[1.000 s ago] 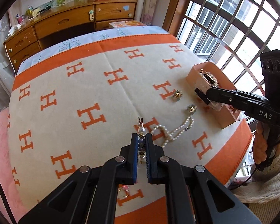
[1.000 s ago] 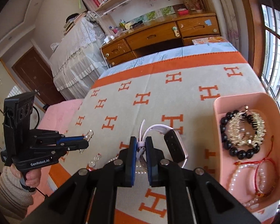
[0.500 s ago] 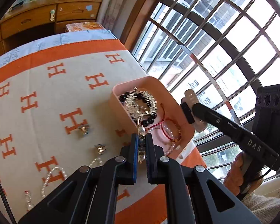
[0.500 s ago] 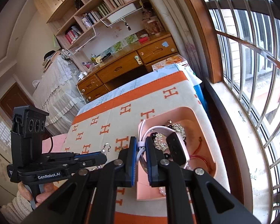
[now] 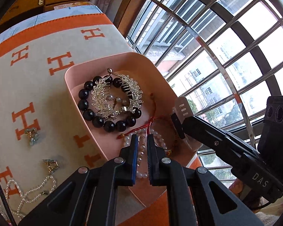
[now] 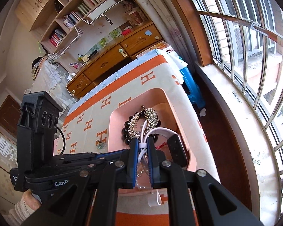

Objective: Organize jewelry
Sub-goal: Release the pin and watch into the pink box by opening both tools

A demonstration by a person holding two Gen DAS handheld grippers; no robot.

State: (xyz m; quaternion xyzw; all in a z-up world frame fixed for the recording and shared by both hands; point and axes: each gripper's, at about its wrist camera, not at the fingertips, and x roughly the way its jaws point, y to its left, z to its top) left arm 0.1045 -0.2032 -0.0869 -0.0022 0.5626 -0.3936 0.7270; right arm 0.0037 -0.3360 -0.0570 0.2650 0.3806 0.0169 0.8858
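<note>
Since a second ago, when both tools were over the blanket, I have carried them above the pink tray, so two drop-offs are near. My left gripper is nearly closed on a small beaded piece, above the tray's pearls. My right gripper is clamped on the white watch strap, its dial hanging over the tray.
</note>
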